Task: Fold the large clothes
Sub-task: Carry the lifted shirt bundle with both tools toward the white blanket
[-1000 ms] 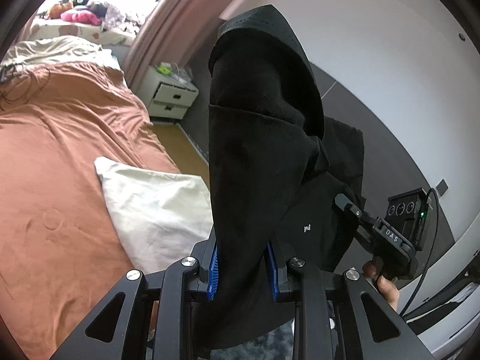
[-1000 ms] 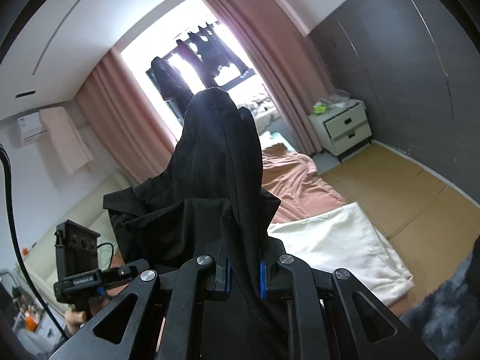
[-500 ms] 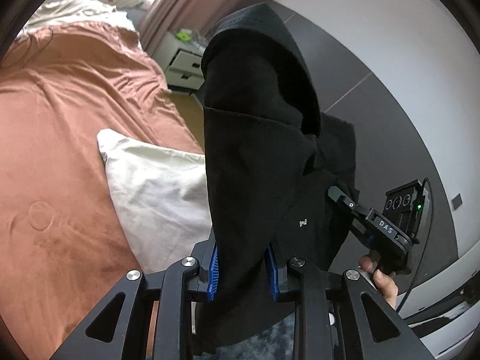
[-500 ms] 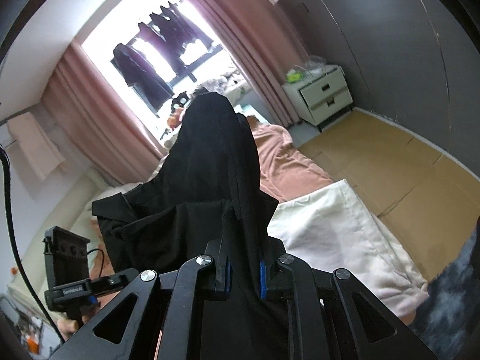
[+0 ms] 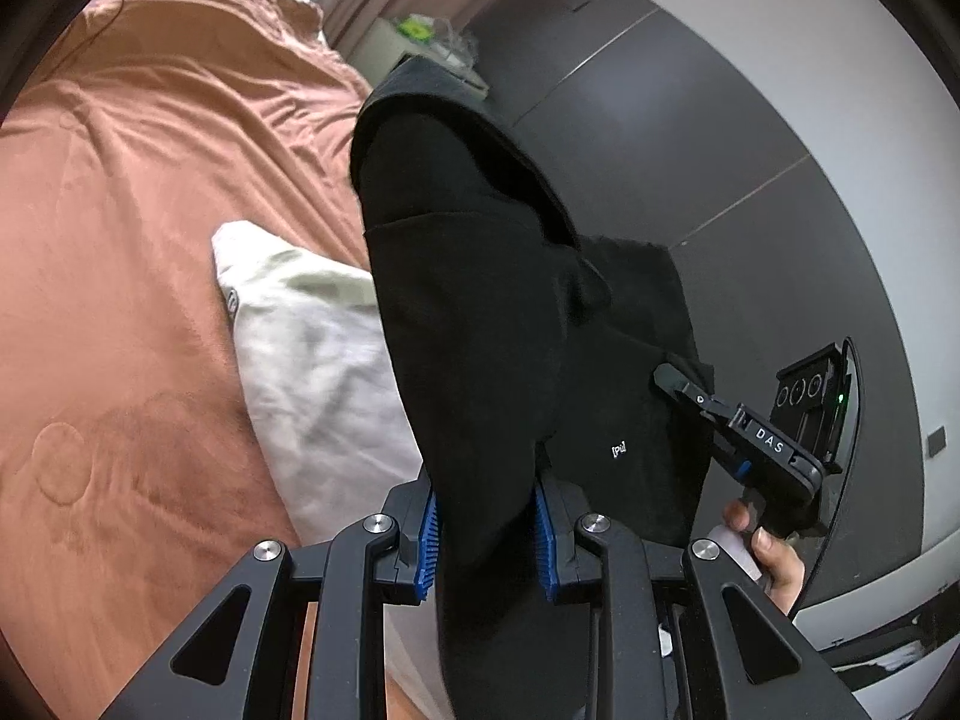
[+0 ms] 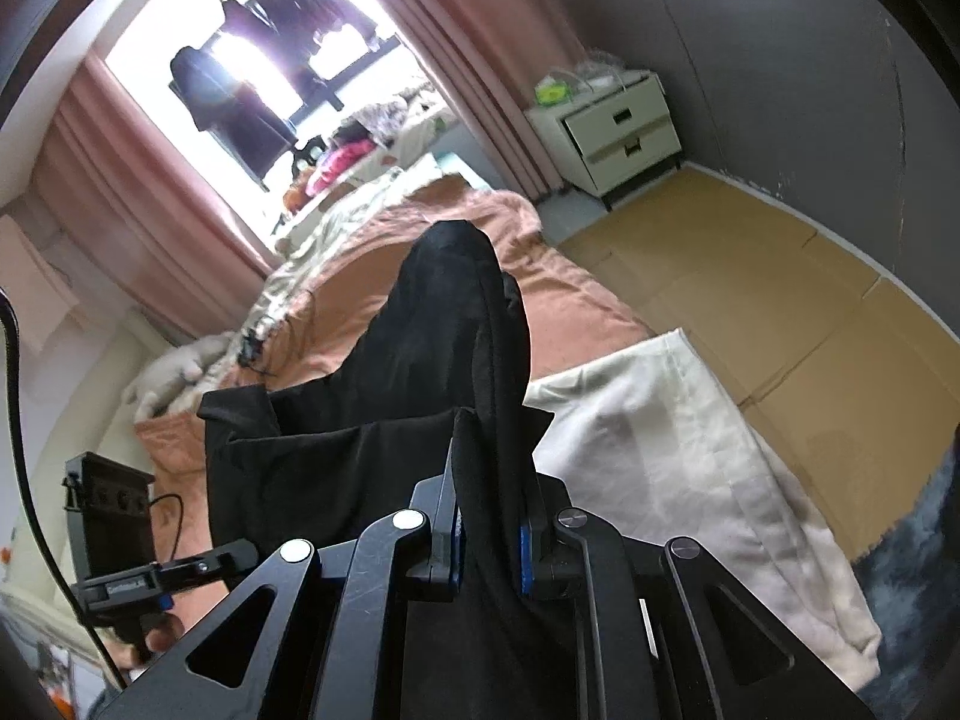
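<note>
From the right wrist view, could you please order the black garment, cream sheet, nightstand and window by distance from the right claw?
1. Black garment, clamped in the right claw.
2. Cream sheet, just right, on the bed.
3. Nightstand, upper right, against the wall.
4. Window, upper left, farthest.

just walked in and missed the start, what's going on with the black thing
A person is holding a black garment up in the air with two handheld grippers. The left gripper and the right gripper are each shut on a bunch of its fabric, so it hangs between them above a bed with a rust-brown bedspread and a white pillow. It is not laid flat or folded yet.
</note>
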`<state>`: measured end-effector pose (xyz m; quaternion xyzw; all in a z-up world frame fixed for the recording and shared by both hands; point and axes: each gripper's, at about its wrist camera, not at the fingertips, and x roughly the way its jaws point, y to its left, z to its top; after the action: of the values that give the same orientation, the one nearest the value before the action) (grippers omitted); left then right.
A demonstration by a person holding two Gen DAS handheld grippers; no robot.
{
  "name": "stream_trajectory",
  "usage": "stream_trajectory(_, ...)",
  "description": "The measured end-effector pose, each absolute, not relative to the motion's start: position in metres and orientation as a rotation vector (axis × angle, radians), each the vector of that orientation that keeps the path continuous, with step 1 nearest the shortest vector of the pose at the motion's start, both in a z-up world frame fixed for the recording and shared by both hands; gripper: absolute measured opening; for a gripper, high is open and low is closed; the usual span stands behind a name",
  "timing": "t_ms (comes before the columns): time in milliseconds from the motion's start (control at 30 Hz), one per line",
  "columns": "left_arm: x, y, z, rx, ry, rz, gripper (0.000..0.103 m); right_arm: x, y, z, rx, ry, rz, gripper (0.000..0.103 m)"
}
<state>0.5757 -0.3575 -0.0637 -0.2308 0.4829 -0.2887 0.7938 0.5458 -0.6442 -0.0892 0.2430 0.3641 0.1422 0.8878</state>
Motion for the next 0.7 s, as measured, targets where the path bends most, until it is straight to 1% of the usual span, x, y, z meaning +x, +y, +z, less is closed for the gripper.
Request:
stream_trajectory(267,0.603,-0.353,-0.113,-0.489,1.125,-0.578,0.028,0.591,-0.638,-0.139,0.483,0.865,0.254,0.014)
stream_trajectory(333,0.606,-0.351,-0.12,-0.488,1.142,-0.573,0.031,0.597,-0.639,-0.147,0.479,0.884,0.233,0.014)
stream_trajectory(367,0.607,-0.348,-0.122,-0.495,1.147,-0.572,0.035,0.601,-0.641,-0.151,0.478,0.894,0.218,0.014)
stream_trajectory(433,0.608,-0.342,-0.123,-0.509,1.136,-0.561,0.038,0.605,-0.647,-0.159,0.493,0.918,0.181,0.015)
stream_trajectory(500,0.605,-0.331,-0.118,-0.513,1.113,-0.547,0.039,0.608,-0.655,-0.166,0.513,0.943,0.13,0.027)
stream_trajectory(533,0.599,-0.325,-0.114,-0.517,1.102,-0.537,0.039,0.607,-0.66,-0.168,0.52,0.955,0.089,0.032)
stream_trajectory(567,0.597,-0.321,-0.113,-0.524,1.098,-0.531,0.039,0.605,-0.665,-0.168,0.525,0.957,0.057,0.039)
stream_trajectory(633,0.592,-0.314,-0.109,-0.532,1.091,-0.518,0.039,0.59,-0.675,-0.158,0.509,0.935,-0.017,0.039)
stream_trajectory(700,0.591,-0.311,-0.107,-0.516,1.084,-0.506,0.039,0.578,-0.683,-0.15,0.511,0.916,-0.036,0.042)
